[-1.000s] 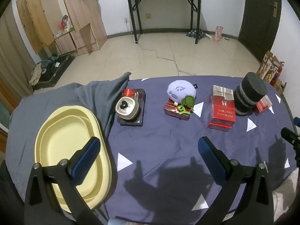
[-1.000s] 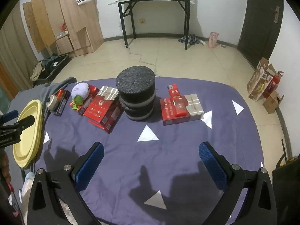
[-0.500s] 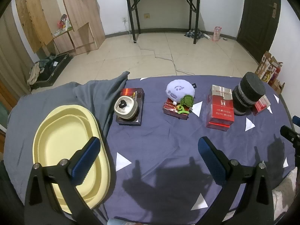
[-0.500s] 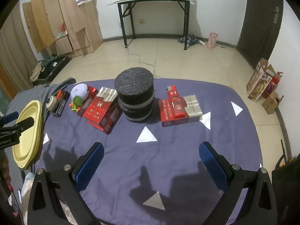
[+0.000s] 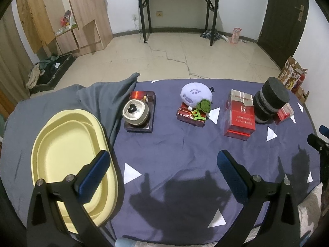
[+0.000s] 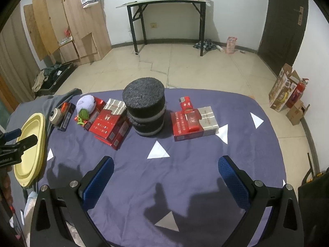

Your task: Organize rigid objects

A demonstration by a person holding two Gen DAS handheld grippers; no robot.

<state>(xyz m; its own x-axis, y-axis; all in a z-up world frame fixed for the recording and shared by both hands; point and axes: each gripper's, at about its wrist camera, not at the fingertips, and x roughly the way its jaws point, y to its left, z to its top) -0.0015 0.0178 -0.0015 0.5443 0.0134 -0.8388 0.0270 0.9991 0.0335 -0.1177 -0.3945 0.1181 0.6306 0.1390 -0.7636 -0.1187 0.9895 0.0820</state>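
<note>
A yellow oval tray (image 5: pixel 61 154) lies at the table's left end. Along the far side of the purple cloth stand a beige round timer (image 5: pixel 135 112) on a dark box, a lilac plush (image 5: pixel 195 93) on a red box, a red carton (image 5: pixel 240 115) and a black foam cylinder (image 5: pixel 269 100). In the right wrist view the black foam cylinder (image 6: pixel 146 109) is in the middle, with a red lighter (image 6: pixel 188 111) lying on a red-and-silver carton (image 6: pixel 195 123) to its right. My left gripper (image 5: pixel 162 173) is open over the near cloth. The right gripper (image 6: pixel 165 177) is open too, holding nothing.
A grey cloth (image 5: pixel 86 100) is bunched beside the tray. The table edge runs close below both grippers. Beyond the table are a tiled floor, a black-legged desk (image 5: pixel 176 10), wooden cabinets (image 5: pixel 61 18) on the left and cardboard boxes (image 6: pixel 285 94) on the right.
Both cameras have drawn back slightly from the table, so the objects look a little smaller. Nothing on the table has moved and both grippers stay open.
</note>
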